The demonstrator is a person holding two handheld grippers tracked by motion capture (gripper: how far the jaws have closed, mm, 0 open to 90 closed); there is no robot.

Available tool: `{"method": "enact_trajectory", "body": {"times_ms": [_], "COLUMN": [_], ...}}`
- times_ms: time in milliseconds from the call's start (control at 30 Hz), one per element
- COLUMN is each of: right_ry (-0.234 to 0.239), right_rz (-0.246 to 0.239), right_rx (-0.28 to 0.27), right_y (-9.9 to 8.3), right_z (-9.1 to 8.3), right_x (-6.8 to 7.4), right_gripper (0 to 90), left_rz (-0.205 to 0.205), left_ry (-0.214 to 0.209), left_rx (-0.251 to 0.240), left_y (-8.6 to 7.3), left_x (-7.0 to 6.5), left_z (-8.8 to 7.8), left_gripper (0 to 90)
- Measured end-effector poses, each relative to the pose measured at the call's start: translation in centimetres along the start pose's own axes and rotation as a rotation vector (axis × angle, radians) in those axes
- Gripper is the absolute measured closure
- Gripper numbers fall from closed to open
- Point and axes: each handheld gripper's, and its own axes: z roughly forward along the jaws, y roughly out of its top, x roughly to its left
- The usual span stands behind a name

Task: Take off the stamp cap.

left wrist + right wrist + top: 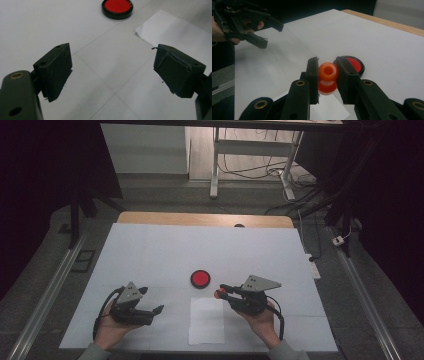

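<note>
My right gripper (327, 71) is shut on an orange stamp-like knob (327, 77), held upright between both jaws, just above the top edge of a white sheet of paper (207, 320). The same gripper (222, 292) and orange knob (219, 294) sit right of centre in the high view. A round red ink pad in a black rim (200, 278) lies on the table just behind and left of the knob, seen again as the red pad (117, 7). My left gripper (150, 301) is open with nothing between its jaws, hovering at the front left.
A white cover (160, 255) spreads over the wooden table (200, 218). The paper (175, 32) lies to the right of the left gripper's jaws. Beyond the far edge stand desk legs and loose cables (280, 175) on the floor.
</note>
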Motion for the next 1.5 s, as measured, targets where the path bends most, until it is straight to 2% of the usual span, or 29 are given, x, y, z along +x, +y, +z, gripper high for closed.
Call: {"method": "enact_trajectory", "body": {"times_ms": [167,433,633,1500], "right_ry": [0.000,0.000,0.000,0.006], "right_rz": [0.001,0.001,-0.001,-0.002], "right_rx": [-0.002,-0.001,0.001,-0.003], "right_y": [0.0,0.0,0.0,0.2], "right_z": [0.0,0.0,0.1,0.4], "right_x": [0.0,0.0,0.0,0.2], "right_gripper": [71.8,71.8,71.8,71.8], "left_rz": [0.031,0.050,0.080,0.129], "left_ry": [-0.017,-0.051,-0.070,-0.142], "left_rx": [0.004,-0.012,-0.020,-0.024], "left_y": [0.7,1.6,2.4,5.6], "left_x": [-0.7,-1.2,-1.8,-3.6], "left_z": [0.7,1.2,1.8,4.9], "left_gripper": [15.6,16.7,17.6,19.8]}}
